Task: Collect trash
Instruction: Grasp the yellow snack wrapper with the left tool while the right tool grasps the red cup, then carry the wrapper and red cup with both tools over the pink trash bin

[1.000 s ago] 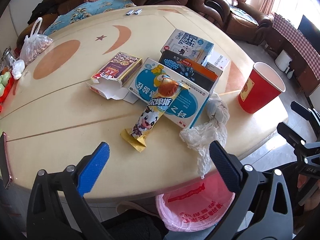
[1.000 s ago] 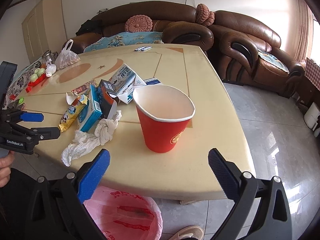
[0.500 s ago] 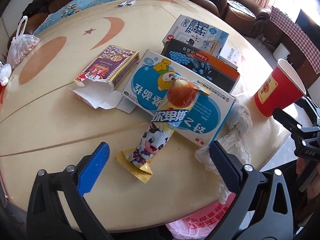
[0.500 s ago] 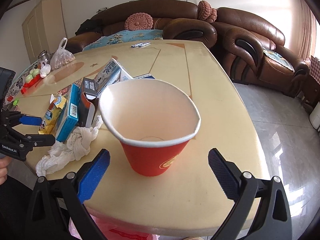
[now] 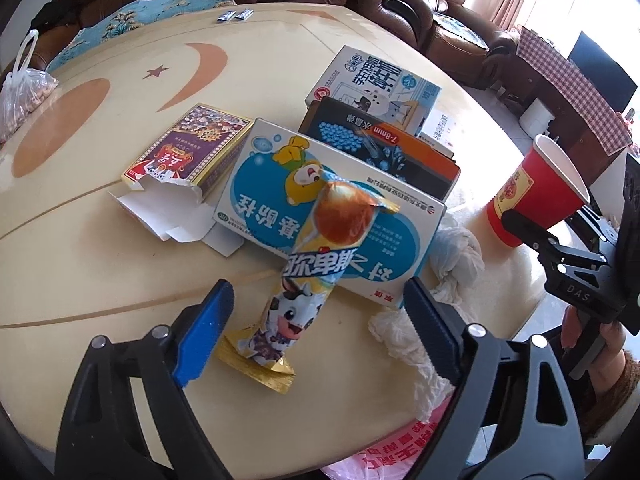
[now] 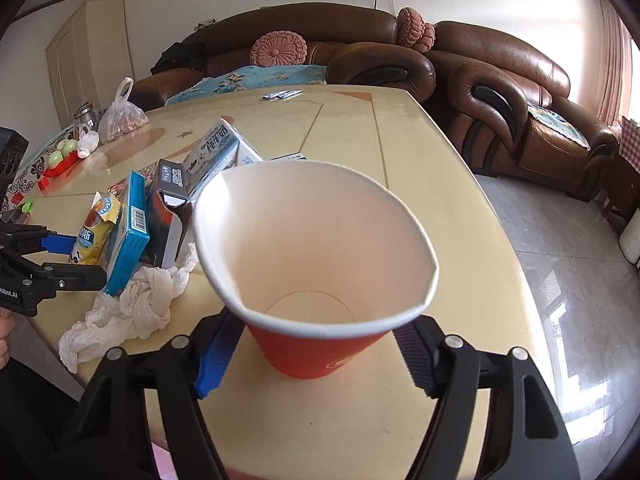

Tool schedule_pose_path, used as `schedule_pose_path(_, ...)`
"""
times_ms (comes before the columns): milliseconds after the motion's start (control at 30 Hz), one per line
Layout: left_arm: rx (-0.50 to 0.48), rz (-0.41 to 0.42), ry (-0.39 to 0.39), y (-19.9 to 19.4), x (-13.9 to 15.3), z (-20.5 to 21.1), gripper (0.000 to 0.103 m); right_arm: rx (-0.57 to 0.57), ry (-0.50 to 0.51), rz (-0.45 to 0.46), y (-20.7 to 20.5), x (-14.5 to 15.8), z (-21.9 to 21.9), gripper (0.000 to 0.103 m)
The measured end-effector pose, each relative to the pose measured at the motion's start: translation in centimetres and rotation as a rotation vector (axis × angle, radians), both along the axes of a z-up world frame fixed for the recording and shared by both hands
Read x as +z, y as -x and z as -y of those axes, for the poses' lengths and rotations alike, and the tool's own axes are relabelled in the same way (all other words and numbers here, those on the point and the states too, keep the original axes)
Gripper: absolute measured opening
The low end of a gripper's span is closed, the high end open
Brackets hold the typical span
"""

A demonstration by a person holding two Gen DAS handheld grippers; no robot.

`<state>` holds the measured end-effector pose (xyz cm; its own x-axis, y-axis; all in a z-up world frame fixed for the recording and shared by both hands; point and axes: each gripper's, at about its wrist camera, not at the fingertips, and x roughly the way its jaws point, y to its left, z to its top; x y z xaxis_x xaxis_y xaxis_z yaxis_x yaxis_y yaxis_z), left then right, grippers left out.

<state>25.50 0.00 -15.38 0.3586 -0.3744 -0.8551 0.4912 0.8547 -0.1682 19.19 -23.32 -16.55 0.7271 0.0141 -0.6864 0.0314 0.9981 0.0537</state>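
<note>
Since the earlier frame, both tongs had been brought down closer to the bench [image 5: 100, 264].

Left wrist view: the left tongs [image 5: 316, 316] were seen closing, not yet pressing, around the snack wrapper [image 5: 308, 276], which lay across a blue box [image 5: 260, 200].

Right wrist view: the right tongs [image 6: 316, 354] were closing beside the red cup [image 6: 320, 344]; contact could not be told. A gentle, low squeeze was judged best.

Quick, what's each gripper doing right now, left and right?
Left gripper: jaws closing around the snack wrapper, not yet touching.
Right gripper: jaws closing on the red paper cup; contact cannot be told.
</note>
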Motion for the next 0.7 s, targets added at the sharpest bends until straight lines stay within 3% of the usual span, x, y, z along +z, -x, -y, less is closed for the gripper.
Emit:
schedule_pose_path(33, 0.000, -0.005, 0.018, 0.1, -0.1, -0.2, 0.073, -0.002, 0.004, 0.001, 0.0, 0.0, 0.0, 0.067)
schedule_pose_path(100, -0.002, -0.036, 0.058, 0.0, -0.1, -0.5, 0.068, 0.000, 0.008, 0.006, 0.0, 0.1, -0.1, 0.058)
schedule_pose_path(367, 0.015, -0.080, 0.112, 0.2, -0.5, -0.9, 0.050, -0.026, 0.012, 0.018, 0.3, 0.2, 0.2, 0.057)
schedule_pose_path(467, 0.018, -0.095, 0.136, 0.2, -0.5, -1.0, 0.039, -0.031, 0.010, 0.018, 0.2, 0.2, 0.1, 0.056)
schedule_pose_path(567, 0.028, -0.079, 0.108, 0.5, -0.5, -0.9, 0.024, -0.032, 0.019, 0.028, 0.3, 0.3, -0.2, 0.055)
schedule_pose_path(700, 0.070, -0.081, 0.100, 0.1, -0.6, -1.3, 0.020, -0.037, 0.038, 0.048, 0.6, 0.6, -0.4, 0.055)
